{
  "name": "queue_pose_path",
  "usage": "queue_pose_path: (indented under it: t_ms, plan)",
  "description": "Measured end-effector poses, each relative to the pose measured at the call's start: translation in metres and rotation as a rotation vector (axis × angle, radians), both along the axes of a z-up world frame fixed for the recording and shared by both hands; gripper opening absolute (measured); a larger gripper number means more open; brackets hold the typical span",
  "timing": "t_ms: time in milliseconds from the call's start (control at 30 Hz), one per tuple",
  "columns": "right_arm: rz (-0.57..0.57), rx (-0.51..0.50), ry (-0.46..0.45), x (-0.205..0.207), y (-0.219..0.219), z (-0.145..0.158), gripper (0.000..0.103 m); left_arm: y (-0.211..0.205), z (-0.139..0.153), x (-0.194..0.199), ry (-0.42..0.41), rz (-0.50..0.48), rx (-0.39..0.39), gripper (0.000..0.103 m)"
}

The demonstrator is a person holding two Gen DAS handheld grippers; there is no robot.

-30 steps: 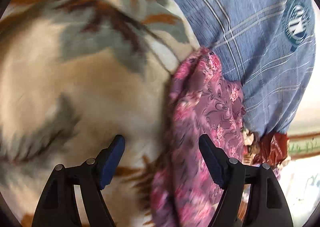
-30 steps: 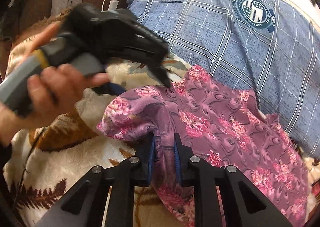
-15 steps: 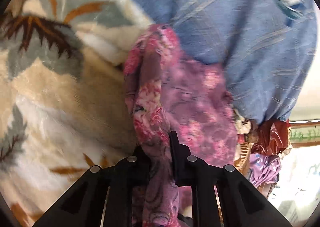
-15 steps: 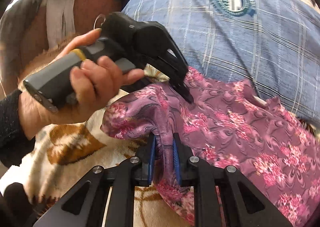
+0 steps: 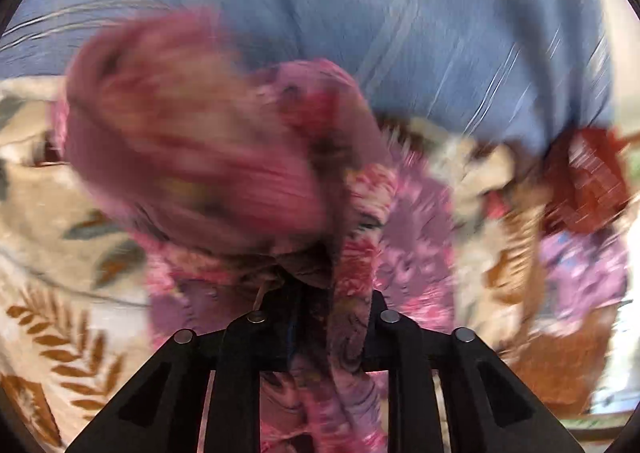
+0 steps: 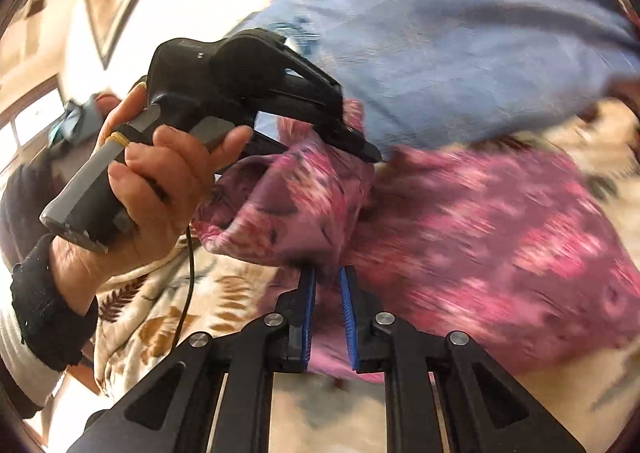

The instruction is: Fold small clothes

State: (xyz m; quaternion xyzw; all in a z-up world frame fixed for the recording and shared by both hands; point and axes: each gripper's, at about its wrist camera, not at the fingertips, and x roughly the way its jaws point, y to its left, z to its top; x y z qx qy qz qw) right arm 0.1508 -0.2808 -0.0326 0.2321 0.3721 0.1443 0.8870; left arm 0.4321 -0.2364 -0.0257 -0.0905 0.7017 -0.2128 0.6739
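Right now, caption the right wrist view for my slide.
Right gripper and left gripper pinch the pink floral garment above a leaf-print blanket.

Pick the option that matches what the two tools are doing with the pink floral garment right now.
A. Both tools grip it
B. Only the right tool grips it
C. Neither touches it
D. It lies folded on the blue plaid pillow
A: the pink floral garment is bunched between the blue pads of the right tool, and the left tool pinches its upper edge, cloth passing through it in its own view.
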Motion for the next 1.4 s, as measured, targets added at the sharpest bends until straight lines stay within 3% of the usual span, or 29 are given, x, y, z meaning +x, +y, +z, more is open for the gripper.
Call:
queue_pose_path:
  t_ms: [133,200,300,367,433,500,633,767,900,967,1000,1033,1100,1200,1300,1400]
  plan:
    - [-0.057,0.055,0.082,-0.013,-0.034,-0.027,0.018,-0.049,-0.039,-0.006,0.006,-0.08,0.168,0.027]
    - [-0.073,0.077,0.091,-0.02,-0.046,-0.032,0.021,-0.061,-0.03,-0.004,-0.015,-0.117,0.166,0.039]
    - [-0.06,0.11,0.076,-0.029,-0.057,-0.036,0.03,-0.069,-0.009,0.0,0.01,-0.153,0.127,0.04]
    - [-0.059,0.14,0.059,-0.03,-0.064,-0.033,0.038,-0.062,0.012,0.009,-0.016,-0.151,0.121,0.045]
    - [-0.07,0.18,0.04,-0.032,-0.069,-0.028,0.055,-0.058,0.028,0.015,-0.055,-0.138,0.146,0.056]
    - [-0.077,0.216,0.008,-0.035,-0.074,-0.02,0.059,-0.051,0.035,0.023,-0.082,-0.112,0.191,0.061]
    - [-0.077,0.237,0.001,-0.023,-0.077,-0.012,0.076,-0.059,0.029,0.031,-0.044,-0.122,0.266,0.061]
    - [-0.025,0.208,0.077,0.013,-0.071,-0.022,0.076,-0.099,0.005,0.03,-0.066,-0.169,0.367,0.061]
    - [0.015,0.27,0.101,0.019,-0.065,-0.047,0.076,-0.127,-0.024,0.024,-0.105,-0.251,0.474,0.061]
    - [0.028,0.24,0.06,0.014,-0.061,-0.045,0.075,-0.138,-0.04,0.02,-0.117,-0.294,0.534,0.06]
    - [0.047,0.239,0.055,0.014,-0.06,-0.044,0.072,-0.141,-0.045,0.018,-0.124,-0.3,0.551,0.052]
    - [0.056,0.242,0.057,0.015,-0.06,-0.045,0.053,-0.143,-0.048,0.015,-0.128,-0.302,0.557,0.038]
    - [0.08,0.284,0.098,0.018,-0.06,-0.051,0.008,-0.144,-0.048,0.011,-0.133,-0.289,0.537,0.021]
    - [0.051,0.332,0.087,0.01,-0.071,-0.045,0.008,-0.143,-0.03,0.001,-0.161,-0.263,0.497,0.012]
    - [-0.018,0.349,0.017,-0.013,-0.097,-0.019,0.008,-0.152,0.006,-0.015,-0.177,-0.265,0.326,0.009]
    - [-0.1,0.312,0.001,-0.035,-0.122,-0.005,0.008,-0.181,0.026,-0.033,-0.224,-0.316,0.214,0.009]
